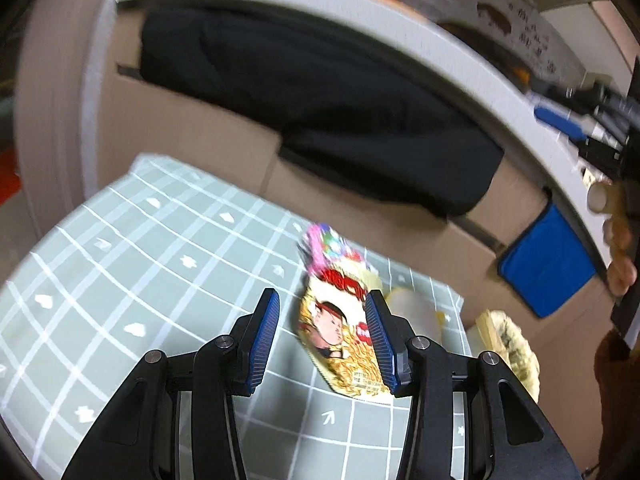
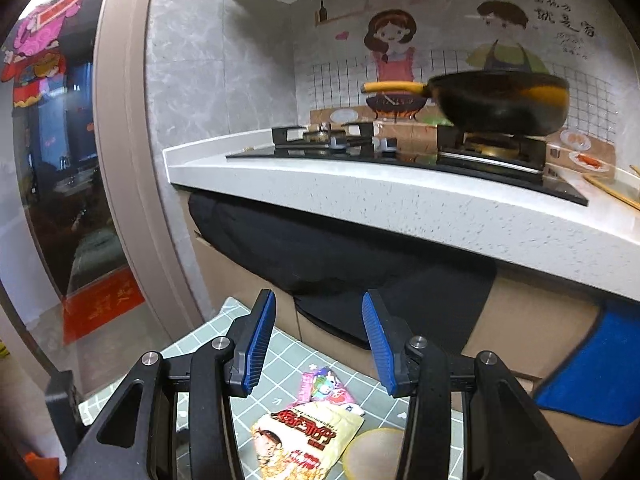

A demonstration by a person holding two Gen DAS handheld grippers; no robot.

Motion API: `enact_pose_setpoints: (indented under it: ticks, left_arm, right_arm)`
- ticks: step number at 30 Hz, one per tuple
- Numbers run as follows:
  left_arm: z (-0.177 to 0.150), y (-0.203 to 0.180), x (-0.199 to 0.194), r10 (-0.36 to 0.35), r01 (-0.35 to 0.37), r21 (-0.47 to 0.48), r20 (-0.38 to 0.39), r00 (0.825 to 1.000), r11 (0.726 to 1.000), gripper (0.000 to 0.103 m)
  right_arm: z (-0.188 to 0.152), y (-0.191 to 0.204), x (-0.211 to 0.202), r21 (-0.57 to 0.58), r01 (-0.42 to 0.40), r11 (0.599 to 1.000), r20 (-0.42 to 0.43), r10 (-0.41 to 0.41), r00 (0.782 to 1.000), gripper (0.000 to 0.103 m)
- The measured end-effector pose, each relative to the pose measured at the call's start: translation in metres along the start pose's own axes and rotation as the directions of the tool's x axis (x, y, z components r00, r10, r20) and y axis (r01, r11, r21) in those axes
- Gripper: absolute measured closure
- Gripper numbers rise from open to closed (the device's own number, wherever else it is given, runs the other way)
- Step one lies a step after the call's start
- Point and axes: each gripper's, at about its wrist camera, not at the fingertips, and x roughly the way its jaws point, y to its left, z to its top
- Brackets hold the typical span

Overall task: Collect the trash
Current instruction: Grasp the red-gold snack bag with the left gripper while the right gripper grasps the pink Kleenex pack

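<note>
A yellow snack packet (image 1: 340, 340) with a cartoon face lies on a green checked mat (image 1: 140, 280) on the floor. A smaller pink wrapper (image 1: 328, 246) lies just beyond it and a pale round lid (image 1: 416, 312) to its right. A crumpled yellowish piece (image 1: 508, 344) sits past the mat's right edge. My left gripper (image 1: 322, 336) is open, hovering over the yellow packet. In the right wrist view the yellow packet (image 2: 308, 440), pink wrapper (image 2: 324, 386) and pale lid (image 2: 374, 454) lie below my right gripper (image 2: 318, 340), which is open, empty and higher up.
A white kitchen counter (image 2: 400, 204) overhangs brown cabinets draped with a black cloth (image 2: 340, 256). A black wok (image 2: 500, 100) sits on the stove. A blue pad (image 2: 592, 368) hangs on the cabinet at right. A glass door (image 2: 60, 200) stands at left.
</note>
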Motion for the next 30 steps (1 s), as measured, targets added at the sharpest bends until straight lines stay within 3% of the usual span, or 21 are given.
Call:
enact_pose_setpoints:
  ticks: [6,8,11,13,16,19,24,29,30]
  left_arm:
    - [-0.008,0.001,0.078,0.030,-0.038,-0.054,-0.141,0.989,0.998,0.057]
    - [-0.010,0.003,0.096,0.043,-0.054,-0.068,-0.157,0.987,0.996,0.057]
    - [-0.013,0.004,0.109,-0.009,-0.014,-0.120,-0.187,0.982,0.993,0.059]
    - [-0.017,0.002,0.112,-0.025,0.001,-0.116,-0.209,0.978,0.993,0.087]
    - [-0.025,-0.001,0.094,-0.005,-0.006,-0.050,-0.212,0.977,0.999,0.099]
    - [-0.032,0.004,0.065,0.002,-0.008,-0.029,-0.207,0.978,1.000,0.099]
    - [-0.033,0.032,0.011,0.064,-0.074,-0.071,-0.127,0.990,0.995,0.100]
    - [-0.029,0.050,-0.009,0.129,-0.136,-0.080,-0.084,0.988,0.987,0.100]
    - [-0.029,0.054,-0.009,0.132,-0.140,-0.089,-0.087,0.987,0.986,0.100]
  right_arm:
    - [-0.026,-0.018,0.040,0.040,-0.069,0.997,-0.072,0.071,0.995,0.060]
    - [-0.043,-0.028,0.057,0.077,-0.116,0.990,-0.115,0.125,0.985,0.060]
    - [-0.073,-0.034,0.083,0.094,-0.179,0.979,-0.188,0.194,0.963,0.060]
    - [-0.093,-0.036,0.100,0.093,-0.214,0.972,-0.235,0.231,0.944,0.060]
    - [-0.123,-0.036,0.124,0.073,-0.217,0.974,-0.290,0.228,0.929,0.060]
    - [-0.143,-0.041,0.148,0.061,-0.227,0.972,-0.330,0.234,0.914,0.060]
    - [-0.163,-0.051,0.180,0.082,-0.230,0.970,-0.380,0.244,0.892,0.060]
    - [-0.176,-0.053,0.211,0.077,-0.207,0.975,-0.448,0.219,0.867,0.059]
    - [-0.175,-0.052,0.213,0.067,-0.207,0.976,-0.442,0.215,0.871,0.059]
